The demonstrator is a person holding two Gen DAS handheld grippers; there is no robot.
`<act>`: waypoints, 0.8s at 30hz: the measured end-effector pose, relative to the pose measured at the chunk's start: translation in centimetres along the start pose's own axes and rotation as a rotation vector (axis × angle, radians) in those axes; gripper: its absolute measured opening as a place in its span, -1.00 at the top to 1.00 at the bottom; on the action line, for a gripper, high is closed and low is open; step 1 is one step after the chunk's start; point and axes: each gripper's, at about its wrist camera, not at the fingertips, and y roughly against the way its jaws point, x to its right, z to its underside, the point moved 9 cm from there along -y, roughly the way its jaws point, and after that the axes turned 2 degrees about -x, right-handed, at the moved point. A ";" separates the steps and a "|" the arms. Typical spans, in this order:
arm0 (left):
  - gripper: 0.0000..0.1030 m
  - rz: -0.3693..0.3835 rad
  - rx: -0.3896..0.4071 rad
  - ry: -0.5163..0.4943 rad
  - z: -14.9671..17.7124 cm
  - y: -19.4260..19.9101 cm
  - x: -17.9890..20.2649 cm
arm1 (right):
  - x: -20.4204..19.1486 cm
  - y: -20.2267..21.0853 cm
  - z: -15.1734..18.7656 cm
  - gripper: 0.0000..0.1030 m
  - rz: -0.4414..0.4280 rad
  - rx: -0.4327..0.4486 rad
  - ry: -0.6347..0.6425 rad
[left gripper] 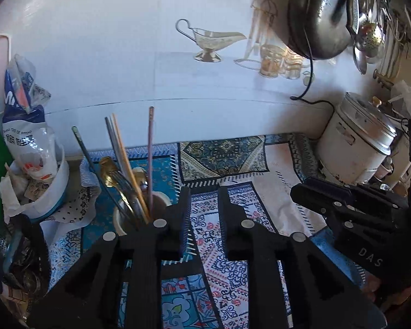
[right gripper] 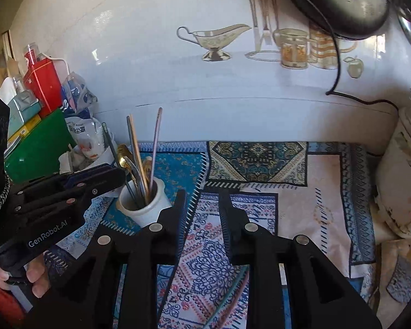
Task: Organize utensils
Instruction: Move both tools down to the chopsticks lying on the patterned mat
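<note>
Patterned cloth (right gripper: 301, 205), white cup (right gripper: 145, 205) holding utensils (right gripper: 139, 159); both jaws apart — empty

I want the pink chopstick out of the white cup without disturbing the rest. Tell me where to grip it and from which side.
Grip the pink chopstick high on its bare upper shaft, above the white cup rim. It stands tallest, nearly upright, leaning slightly right, apart from the other chopsticks and gold spoon on its left. Come from its right side, then lift along its lean.

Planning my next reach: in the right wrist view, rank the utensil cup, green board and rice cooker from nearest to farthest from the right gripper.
From the right gripper:
1. utensil cup, just left.
2. green board, far left.
3. rice cooker, far right; too close to call against the board.
</note>
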 end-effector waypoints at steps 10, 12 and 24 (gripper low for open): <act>0.66 0.111 -0.199 -0.105 4.5 -6.1 7.0 | 6.8 2.6 4.6 0.58 0.130 -0.057 -0.119; 0.66 0.120 -0.251 -0.121 6.0 -7.6 7.8 | 7.8 2.7 5.7 0.58 0.152 -0.076 -0.139; 0.66 0.132 -0.522 -0.192 14.8 -14.3 9.3 | 11.3 0.2 12.6 0.58 0.201 -0.243 -0.259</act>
